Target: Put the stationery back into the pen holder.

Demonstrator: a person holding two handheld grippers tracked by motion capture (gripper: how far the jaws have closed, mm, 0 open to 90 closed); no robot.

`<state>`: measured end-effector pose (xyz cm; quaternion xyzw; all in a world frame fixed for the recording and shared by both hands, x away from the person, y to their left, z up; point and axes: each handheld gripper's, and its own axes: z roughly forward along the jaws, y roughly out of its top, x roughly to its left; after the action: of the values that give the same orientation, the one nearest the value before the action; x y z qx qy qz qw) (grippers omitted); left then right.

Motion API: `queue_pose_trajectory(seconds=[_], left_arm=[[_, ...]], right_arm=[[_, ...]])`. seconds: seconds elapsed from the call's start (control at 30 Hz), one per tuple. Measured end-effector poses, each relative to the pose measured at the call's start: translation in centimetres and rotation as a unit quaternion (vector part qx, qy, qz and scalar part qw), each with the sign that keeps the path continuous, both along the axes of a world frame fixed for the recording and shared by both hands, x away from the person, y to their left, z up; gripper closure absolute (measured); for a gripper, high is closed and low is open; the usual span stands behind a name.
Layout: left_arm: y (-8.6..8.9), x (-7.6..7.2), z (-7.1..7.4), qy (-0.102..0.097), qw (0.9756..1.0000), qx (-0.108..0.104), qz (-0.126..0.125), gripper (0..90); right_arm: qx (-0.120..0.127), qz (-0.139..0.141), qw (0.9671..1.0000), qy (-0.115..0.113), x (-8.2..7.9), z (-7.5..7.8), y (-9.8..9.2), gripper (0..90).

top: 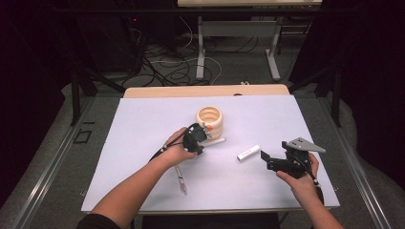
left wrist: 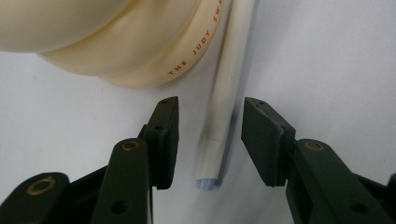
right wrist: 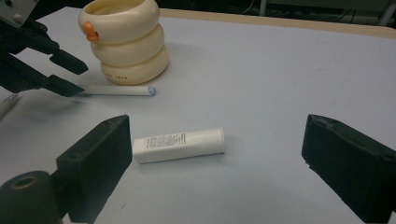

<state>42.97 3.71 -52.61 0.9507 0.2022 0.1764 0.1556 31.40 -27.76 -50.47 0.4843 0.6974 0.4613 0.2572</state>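
The left gripper point(left wrist: 210, 135) straddled the white stick point(left wrist: 224, 88) beside the cream holder point(left wrist: 116, 42), pads clear of it (not touching); the right gripper point(right wrist: 215, 172) gaped over the tube point(right wrist: 178, 144).

The duck cup point(top: 209, 120) stands just behind the white stick point(top: 216, 141), so little room is left there. The white tube point(top: 249, 152) lies alone with bare counter point(top: 143, 124) all around. A pen point(top: 181, 180) lies near the front.
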Motion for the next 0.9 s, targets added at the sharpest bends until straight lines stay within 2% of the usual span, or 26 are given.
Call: queue_pose_trajectory(seconds=[0.3,0.67,0.77,0.9], left_arm=[[-0.3,0.0,-0.5,0.005,0.9999,0.015,-0.004,63.9],[-0.8,-0.1,-0.7,0.012,0.9996,0.024,-0.01,71.0],[-0.9,-0.1,-0.6,0.014,0.9991,0.037,-0.018,72.2],[-1.1,-0.1,-0.6,0.02,0.9986,0.043,-0.024,77.2]], right_arm=[[0.001,0.002,1.0,0.003,0.0,0.0,0.0,8.4],[0.0,0.001,1.0,0.003,0.0,0.0,0.0,8.4],[0.004,0.003,1.0,0.005,0.0,0.0,0.1,8.4],[0.003,0.004,1.0,0.004,0.0,0.0,0.1,8.4]])
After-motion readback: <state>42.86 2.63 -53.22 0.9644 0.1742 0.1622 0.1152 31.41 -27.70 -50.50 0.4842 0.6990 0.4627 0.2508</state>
